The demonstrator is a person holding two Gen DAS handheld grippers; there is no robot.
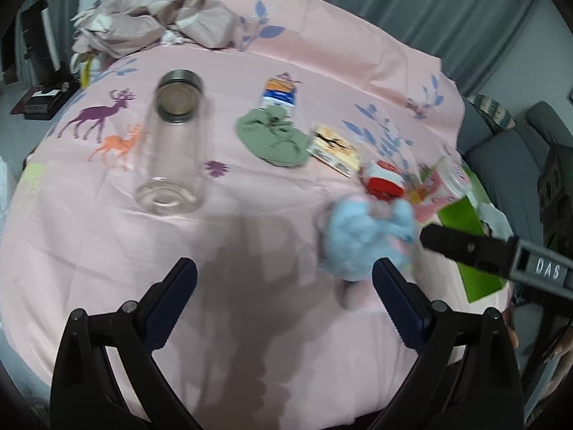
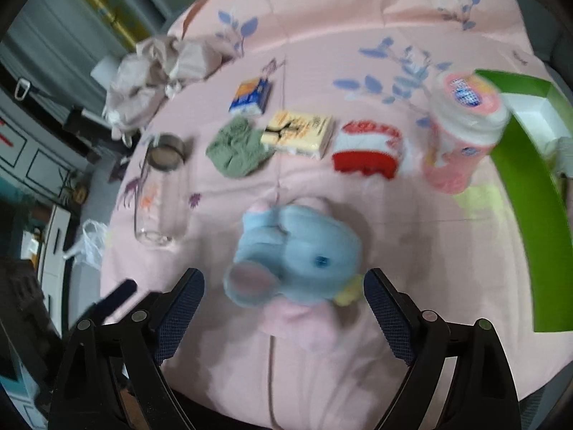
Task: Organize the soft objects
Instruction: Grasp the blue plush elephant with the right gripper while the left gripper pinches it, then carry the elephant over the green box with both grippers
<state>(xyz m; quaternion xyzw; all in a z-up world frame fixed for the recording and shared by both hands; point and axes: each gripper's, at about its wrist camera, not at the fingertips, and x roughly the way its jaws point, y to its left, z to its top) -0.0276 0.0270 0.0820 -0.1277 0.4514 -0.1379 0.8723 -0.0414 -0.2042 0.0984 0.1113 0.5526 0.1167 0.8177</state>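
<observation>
Right gripper [image 2: 284, 286] wide open, jaws either side of the blue elephant plush [image 2: 297, 254] lying on the pink sheet [image 2: 322, 21], pads not pressing. Left gripper [image 1: 284, 279] open, empty. Best move: lower, centre on the body, close gently. Beyond: green cloth [image 2: 236, 150], tissue packs [image 2: 297, 132], then green box [image 2: 530, 186], likely destination.

Your widest free stretch is the bare pink sheet [image 1: 250, 251] in front of the left gripper [image 1: 284, 279], between the glass bottle [image 1: 172, 150] lying to its left and the blue plush elephant [image 2: 297, 251] on the right. Beyond it, a row blocks you: green cloth [image 2: 236, 150], yellow pack [image 2: 297, 132], red-and-white bundle [image 2: 369, 150], pink roll [image 2: 462, 136]. The green box [image 2: 530, 193] walls off the right edge.
</observation>
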